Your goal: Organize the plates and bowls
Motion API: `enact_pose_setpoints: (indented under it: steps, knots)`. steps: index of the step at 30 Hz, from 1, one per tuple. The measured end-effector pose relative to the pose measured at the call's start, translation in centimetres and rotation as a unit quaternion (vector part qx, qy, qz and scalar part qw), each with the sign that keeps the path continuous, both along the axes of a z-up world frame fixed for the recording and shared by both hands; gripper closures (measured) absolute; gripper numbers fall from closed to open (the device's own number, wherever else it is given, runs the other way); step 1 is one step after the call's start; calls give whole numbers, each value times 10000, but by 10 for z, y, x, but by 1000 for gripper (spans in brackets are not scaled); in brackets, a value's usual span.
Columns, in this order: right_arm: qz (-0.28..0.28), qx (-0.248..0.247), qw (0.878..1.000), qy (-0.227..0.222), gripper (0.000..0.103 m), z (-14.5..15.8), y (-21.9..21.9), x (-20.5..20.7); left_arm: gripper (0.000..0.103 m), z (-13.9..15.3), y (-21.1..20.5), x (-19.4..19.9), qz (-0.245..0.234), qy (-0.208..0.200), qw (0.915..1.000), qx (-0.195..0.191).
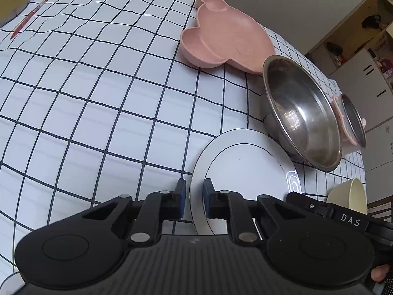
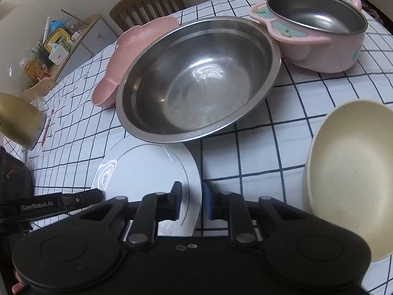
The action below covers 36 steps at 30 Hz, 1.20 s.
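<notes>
1. The white plate (image 1: 245, 169) lies flat just in front of the steel bowl (image 2: 199, 78).
2. The left gripper (image 1: 192, 200) and right gripper (image 2: 192, 202) are each narrowed onto opposite plate rims.
3. It looks stiff, glossy, breakable; rim holds suit it.

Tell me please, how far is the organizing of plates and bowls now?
Nothing looks stacked yet. In hand: the left gripper and right gripper each clamp an opposite rim of the white plate. Left: the steel bowl, pink divided plate, pink-cased bowl and cream bowl sit separately.
</notes>
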State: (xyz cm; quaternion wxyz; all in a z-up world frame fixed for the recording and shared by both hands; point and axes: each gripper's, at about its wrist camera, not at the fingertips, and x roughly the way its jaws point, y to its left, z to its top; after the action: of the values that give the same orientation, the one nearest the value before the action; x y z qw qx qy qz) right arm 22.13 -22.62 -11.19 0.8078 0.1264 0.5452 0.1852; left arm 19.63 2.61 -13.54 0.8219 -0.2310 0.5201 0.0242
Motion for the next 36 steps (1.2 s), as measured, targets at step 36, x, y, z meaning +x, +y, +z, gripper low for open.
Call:
enact_pose_setpoints:
  steps: [36]
  knots:
    - [-253, 200, 9988, -379, 93, 46, 7, -89, 93, 57, 25, -98, -207, -615, 9979, 20]
